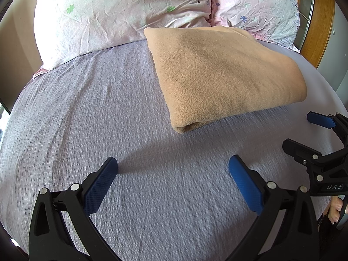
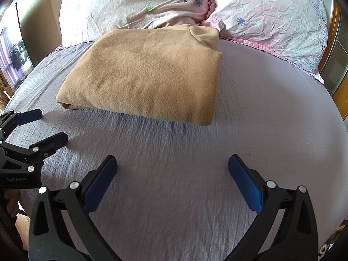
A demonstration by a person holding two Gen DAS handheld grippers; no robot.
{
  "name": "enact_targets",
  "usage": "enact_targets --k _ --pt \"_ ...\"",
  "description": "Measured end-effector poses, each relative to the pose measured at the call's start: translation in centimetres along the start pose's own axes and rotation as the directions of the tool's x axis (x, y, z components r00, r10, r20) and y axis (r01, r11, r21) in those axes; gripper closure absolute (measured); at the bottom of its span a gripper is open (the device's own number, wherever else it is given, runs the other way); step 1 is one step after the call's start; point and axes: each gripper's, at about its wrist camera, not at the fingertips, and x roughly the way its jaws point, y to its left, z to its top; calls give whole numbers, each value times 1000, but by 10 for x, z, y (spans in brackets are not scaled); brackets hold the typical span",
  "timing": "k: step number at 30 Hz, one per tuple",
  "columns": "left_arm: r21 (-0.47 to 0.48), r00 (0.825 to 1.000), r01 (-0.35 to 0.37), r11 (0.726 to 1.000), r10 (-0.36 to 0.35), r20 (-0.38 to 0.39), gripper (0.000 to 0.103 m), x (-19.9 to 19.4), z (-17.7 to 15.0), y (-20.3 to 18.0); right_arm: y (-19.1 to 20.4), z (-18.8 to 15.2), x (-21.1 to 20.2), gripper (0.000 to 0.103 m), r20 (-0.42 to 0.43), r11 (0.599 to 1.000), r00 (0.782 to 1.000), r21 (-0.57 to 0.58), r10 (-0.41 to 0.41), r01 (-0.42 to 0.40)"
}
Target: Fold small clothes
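A tan fleece garment lies folded into a thick rectangle on the lilac bed sheet, its far edge against the pillows. It also shows in the right wrist view. My left gripper is open and empty, held over bare sheet in front of the garment. My right gripper is open and empty, also short of the garment. The right gripper shows at the right edge of the left wrist view. The left gripper shows at the left edge of the right wrist view.
Two pink floral pillows lie along the head of the bed. A wooden headboard stands at the right. The lilac sheet spreads around the garment. A clothes rack stands at the far left.
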Motion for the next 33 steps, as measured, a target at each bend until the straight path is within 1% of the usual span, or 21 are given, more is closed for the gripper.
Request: enact_targets --k 33 --pt "-1 1000 -2 1000 2 -9 1 1 2 0 0 0 0 2 0 1000 1000 3 -2 2"
